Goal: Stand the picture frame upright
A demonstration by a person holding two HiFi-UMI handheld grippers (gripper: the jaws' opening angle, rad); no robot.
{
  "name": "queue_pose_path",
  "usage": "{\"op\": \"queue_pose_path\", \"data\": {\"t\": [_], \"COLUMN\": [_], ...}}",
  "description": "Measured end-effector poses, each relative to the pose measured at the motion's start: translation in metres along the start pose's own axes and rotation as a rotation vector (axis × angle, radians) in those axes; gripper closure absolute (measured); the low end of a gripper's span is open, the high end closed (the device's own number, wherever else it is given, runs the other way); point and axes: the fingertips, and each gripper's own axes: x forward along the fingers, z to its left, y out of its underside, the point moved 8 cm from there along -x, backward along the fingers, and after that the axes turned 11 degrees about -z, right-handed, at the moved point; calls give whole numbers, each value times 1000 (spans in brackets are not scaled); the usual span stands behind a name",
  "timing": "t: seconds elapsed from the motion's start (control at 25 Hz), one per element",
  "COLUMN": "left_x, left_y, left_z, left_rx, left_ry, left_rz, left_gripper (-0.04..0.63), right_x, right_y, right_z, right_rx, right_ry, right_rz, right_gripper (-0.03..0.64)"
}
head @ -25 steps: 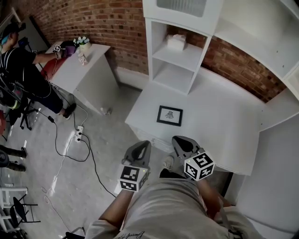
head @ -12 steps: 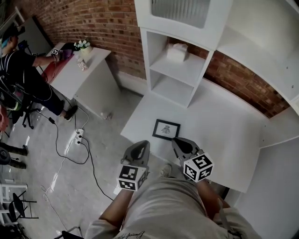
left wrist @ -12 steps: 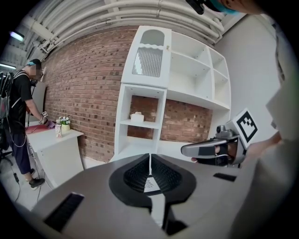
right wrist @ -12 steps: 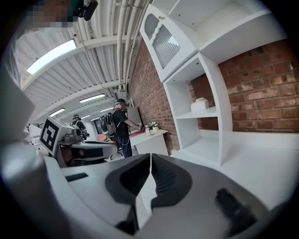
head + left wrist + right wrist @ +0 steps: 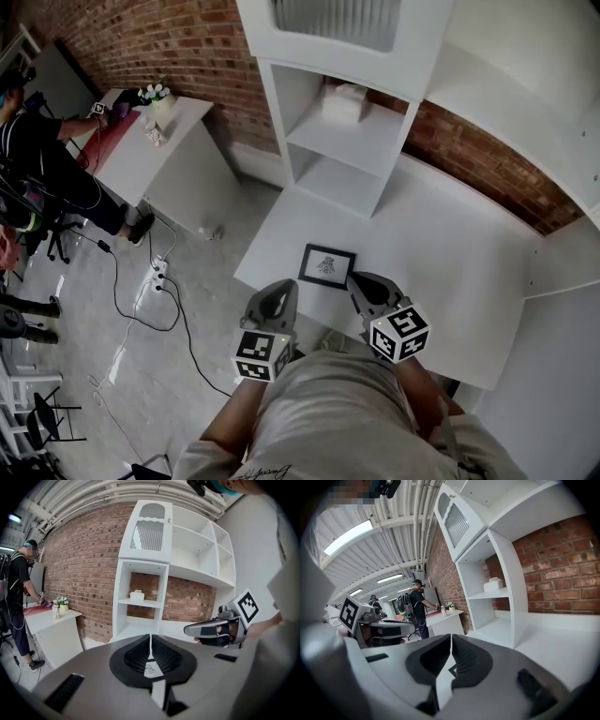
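A small black picture frame with a white print lies flat on the white desk, near its front left corner. My left gripper hovers just short of the desk's front edge, left of the frame, jaws shut and empty. My right gripper sits right beside the frame's right edge, also shut with nothing in it. In the left gripper view a sliver of the frame shows under the shut left gripper, with the right gripper at the right. The right gripper points over the desk.
A white shelf unit stands at the desk's back, with a white box on a shelf. To the far left is another white table with flowers, and a person next to it. Cables and a power strip lie on the floor.
The view has moved forward: the desk and frame now sit closer to both grippers, with the right gripper reaching the frame's right edge. Both grippers stay shut.
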Motion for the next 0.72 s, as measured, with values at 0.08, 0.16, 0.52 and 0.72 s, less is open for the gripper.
{"op": "queue_pose_path", "data": {"t": [0.08, 0.16, 0.52, 0.72], "left_x": [5, 9, 41, 67], "left_y": [1, 3, 14, 28], "left_z": [2, 2, 35, 53], "left_rx": [-4, -12, -8, 27], "left_ry": [5, 18, 100, 168], "left_rz": [5, 12, 95, 163], "left_gripper": [572, 572, 572, 572], "right_x": [1, 1, 19, 32], "right_y": [0, 3, 19, 30], "right_z": [-1, -3, -18, -30], "right_rx": [4, 2, 53, 74], "right_ry": [2, 12, 119, 194], "right_rz": [3, 18, 63, 78], "right_gripper": [588, 588, 588, 588]}}
